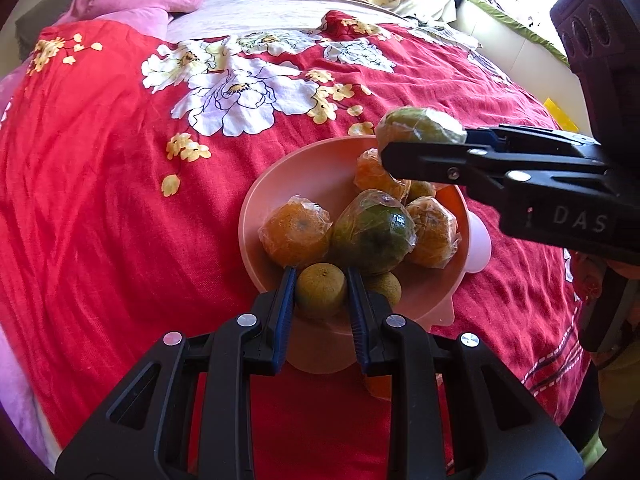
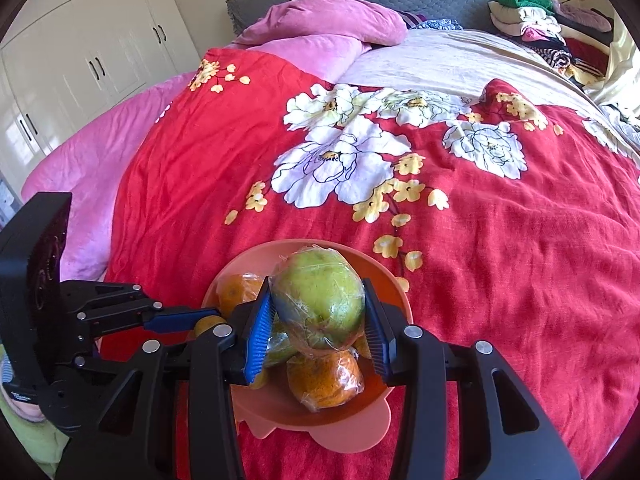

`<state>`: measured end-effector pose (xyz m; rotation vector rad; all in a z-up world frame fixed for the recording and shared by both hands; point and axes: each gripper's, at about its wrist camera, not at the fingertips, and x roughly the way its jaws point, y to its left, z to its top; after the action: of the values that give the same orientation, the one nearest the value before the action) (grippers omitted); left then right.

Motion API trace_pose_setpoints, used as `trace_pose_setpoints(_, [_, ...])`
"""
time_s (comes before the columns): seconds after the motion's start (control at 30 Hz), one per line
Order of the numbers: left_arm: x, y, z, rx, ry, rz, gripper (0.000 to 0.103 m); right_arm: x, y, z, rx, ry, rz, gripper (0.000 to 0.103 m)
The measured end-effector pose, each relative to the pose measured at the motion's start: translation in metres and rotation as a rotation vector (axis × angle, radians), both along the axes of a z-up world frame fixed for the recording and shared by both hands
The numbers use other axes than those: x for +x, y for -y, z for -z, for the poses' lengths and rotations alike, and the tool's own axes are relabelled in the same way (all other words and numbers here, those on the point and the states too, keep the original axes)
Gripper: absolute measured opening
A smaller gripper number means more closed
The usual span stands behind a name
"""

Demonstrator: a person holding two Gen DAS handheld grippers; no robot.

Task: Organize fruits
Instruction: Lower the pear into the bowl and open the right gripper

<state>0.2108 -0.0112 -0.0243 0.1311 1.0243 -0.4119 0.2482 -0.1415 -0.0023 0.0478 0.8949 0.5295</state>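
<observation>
A pink bowl (image 1: 308, 168) sits on the red floral bedspread and holds several plastic-wrapped oranges and a dark green fruit (image 1: 372, 232). My left gripper (image 1: 321, 290) is shut on a small brownish-green fruit (image 1: 320, 288) just above the bowl's near side. My right gripper (image 2: 318, 304) is shut on a wrapped yellow-green fruit (image 2: 320, 300) and holds it above the bowl (image 2: 384, 280). In the left wrist view that gripper comes in from the right, with the fruit (image 1: 420, 126) over the bowl's far rim. A wrapped orange (image 2: 326, 376) lies under it.
The bowl's pink lid or stand (image 1: 478, 246) sticks out beneath it on the right. Pink pillows (image 2: 320, 20) lie at the head of the bed. Piled clothes (image 2: 536, 20) are at the far right. White wardrobe doors (image 2: 80, 48) stand on the left.
</observation>
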Motion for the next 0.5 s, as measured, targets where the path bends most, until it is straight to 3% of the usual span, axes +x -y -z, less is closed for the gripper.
trace_pose_setpoints(0.37, [0.001,0.0011,0.0019,-0.001,-0.004,0.003,0.018,-0.0002,-0.0018,0.0081,0.013,-0.014,-0.004,0.043])
trace_pose_setpoints(0.5, [0.0003,0.0027,0.0025,0.0,-0.004,0.003,0.018,-0.0035,0.0051,0.0024,0.019,-0.002,0.01,0.05])
